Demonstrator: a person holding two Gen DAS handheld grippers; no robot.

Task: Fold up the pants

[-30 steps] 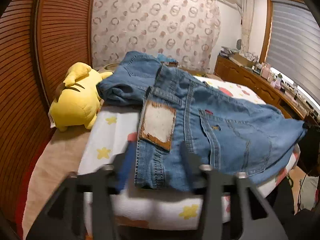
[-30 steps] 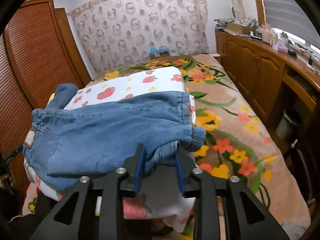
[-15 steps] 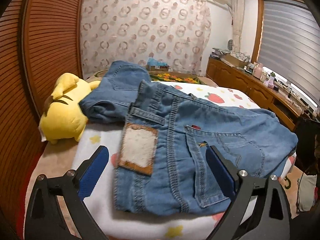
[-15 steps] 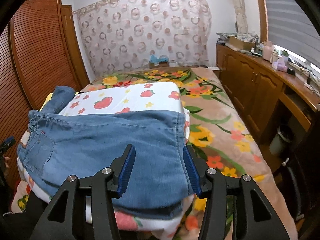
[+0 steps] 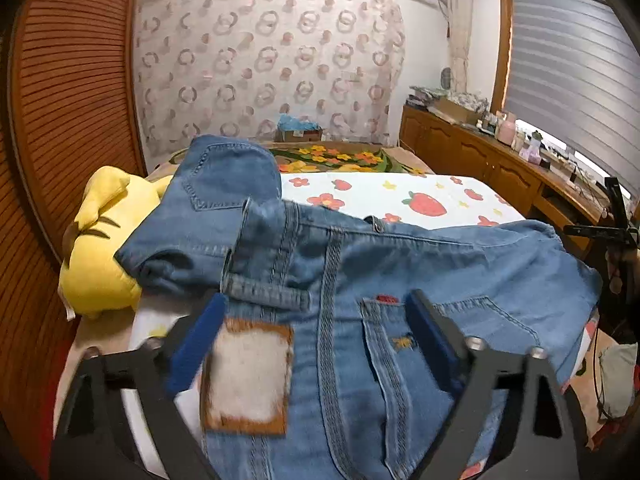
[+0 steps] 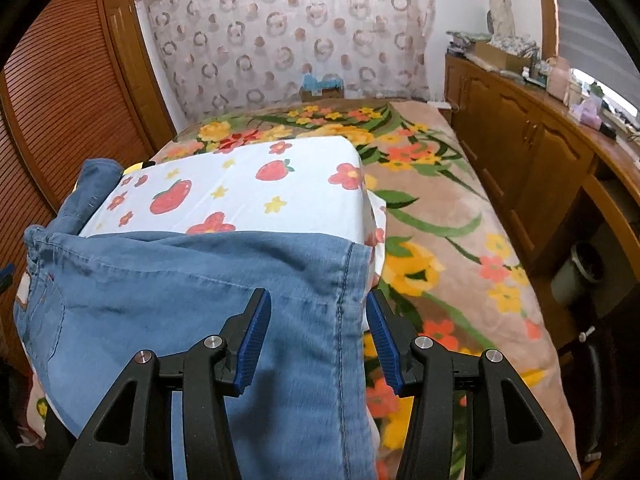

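Yellow plush toy (image 5: 100,248) lies beside strawberry-print cushion (image 6: 248,188) on floral blanket (image 6: 440,232).

Open passage over the far strawberry-print cushion (image 6: 240,184) and the floral blanket (image 6: 448,216) toward the bed's right edge. Blocked at the left edge by a yellow plush toy (image 5: 100,248) (against the slatted wardrobe (image 5: 76,92)); hemmed on the right by wooden cabinets (image 6: 532,148).

The pants (image 5: 400,264) run off the left wrist view at 6 o'clock, their patch (image 5: 248,376) smeared by blur. In the right wrist view they hide the near end of the strawberry-print cushion (image 6: 248,184) and leave the frame at 6 o'clock. At 9 o'clock the yellow plush toy (image 5: 100,248) sits partly under denim.
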